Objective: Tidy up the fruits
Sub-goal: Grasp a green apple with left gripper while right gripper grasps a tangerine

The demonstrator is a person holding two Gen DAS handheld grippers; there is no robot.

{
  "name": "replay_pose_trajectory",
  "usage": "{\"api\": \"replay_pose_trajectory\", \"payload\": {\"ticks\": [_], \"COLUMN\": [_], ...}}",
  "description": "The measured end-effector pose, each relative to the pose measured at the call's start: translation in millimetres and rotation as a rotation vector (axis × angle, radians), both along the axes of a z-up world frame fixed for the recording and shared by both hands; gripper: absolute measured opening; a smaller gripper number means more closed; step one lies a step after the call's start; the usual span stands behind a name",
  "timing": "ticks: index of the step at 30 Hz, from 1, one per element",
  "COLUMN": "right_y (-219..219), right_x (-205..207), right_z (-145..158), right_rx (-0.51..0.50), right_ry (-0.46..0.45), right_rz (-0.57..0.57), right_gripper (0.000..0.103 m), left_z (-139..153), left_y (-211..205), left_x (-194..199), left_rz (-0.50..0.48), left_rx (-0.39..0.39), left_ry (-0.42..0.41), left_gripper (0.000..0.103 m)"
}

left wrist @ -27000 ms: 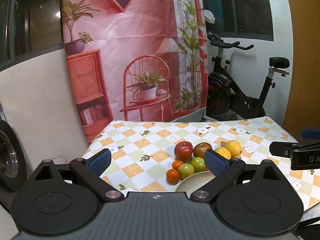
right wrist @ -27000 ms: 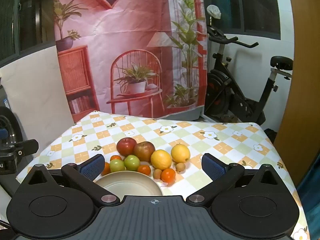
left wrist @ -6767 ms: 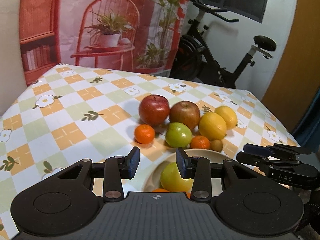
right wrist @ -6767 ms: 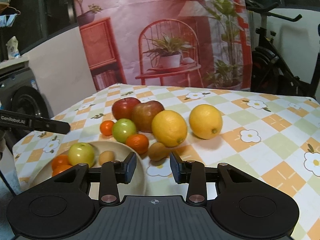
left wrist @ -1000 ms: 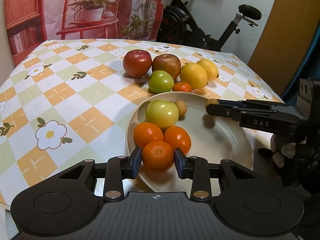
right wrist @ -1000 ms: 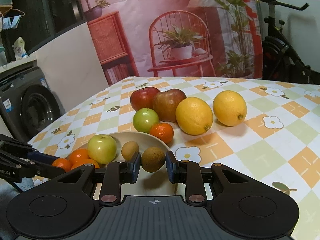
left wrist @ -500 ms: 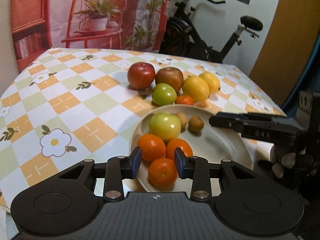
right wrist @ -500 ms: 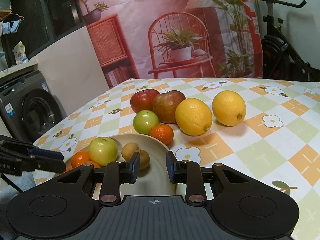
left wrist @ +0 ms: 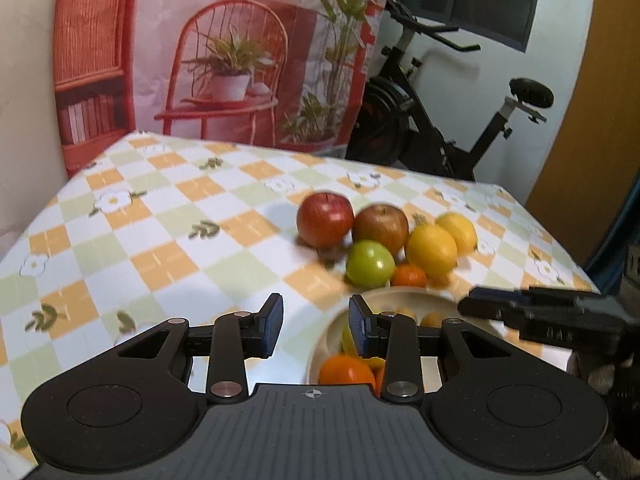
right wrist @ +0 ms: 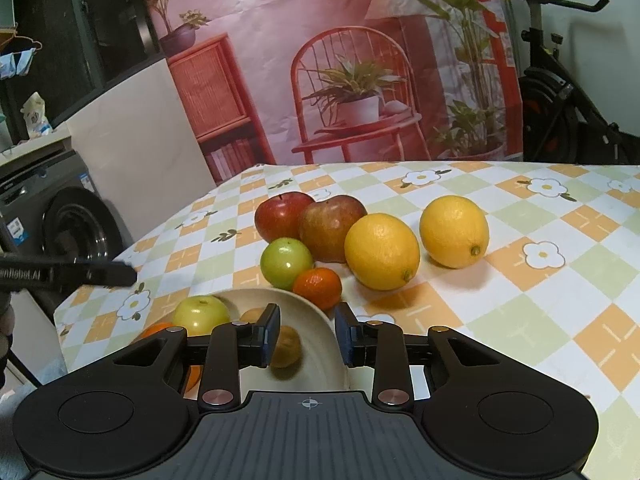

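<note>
A cream plate (right wrist: 316, 316) near the table's front edge holds a green apple (right wrist: 201, 314), tangerines (left wrist: 346, 369) and two kiwis (right wrist: 286, 346). Behind the plate on the cloth lie a red apple (right wrist: 282, 214), a brownish apple (right wrist: 330, 226), a green apple (right wrist: 286, 262), a tangerine (right wrist: 318, 287) and two lemons (right wrist: 382, 250). My left gripper (left wrist: 314, 326) is partly open and empty, raised over the plate's left rim (left wrist: 320, 344). My right gripper (right wrist: 307, 334) is partly open and empty above the plate's near side, beside a kiwi.
The table has a checked flower cloth (right wrist: 520, 280). An exercise bike (left wrist: 432, 128) stands behind it on the right, a washing machine (right wrist: 48, 220) to the left. A printed backdrop (right wrist: 320, 60) hangs at the back.
My left gripper let go of a tangerine on the plate, then lifted and drew back left. My right gripper released a kiwi onto the plate and pulled back a little.
</note>
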State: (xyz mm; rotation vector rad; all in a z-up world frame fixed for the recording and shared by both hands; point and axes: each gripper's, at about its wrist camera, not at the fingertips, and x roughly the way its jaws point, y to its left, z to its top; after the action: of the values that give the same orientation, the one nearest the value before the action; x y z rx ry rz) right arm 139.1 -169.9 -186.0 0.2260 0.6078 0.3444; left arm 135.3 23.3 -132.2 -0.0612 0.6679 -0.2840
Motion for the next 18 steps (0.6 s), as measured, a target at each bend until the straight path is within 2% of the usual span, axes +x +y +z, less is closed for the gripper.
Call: {"api": "replay_pose_trajectory", "payload": {"ticks": [8,18], "right_y": [1,6], "right_x": [18,53], "right_z": [8,0], "right_rx": [-0.019,-0.002], "right_ry": [0.008,0.116], "right_rz": [0.003,-0.022], "right_gripper": [0.029,0.029], "left_z": [8,4], "left_y": [-3,-6], "left_x": [25,36], "left_rz": [0.022,0.002], "left_rx": [-0.014,0.014], "left_ry": [-0.024,-0.055], "left_gripper": [0.038,0.038]}}
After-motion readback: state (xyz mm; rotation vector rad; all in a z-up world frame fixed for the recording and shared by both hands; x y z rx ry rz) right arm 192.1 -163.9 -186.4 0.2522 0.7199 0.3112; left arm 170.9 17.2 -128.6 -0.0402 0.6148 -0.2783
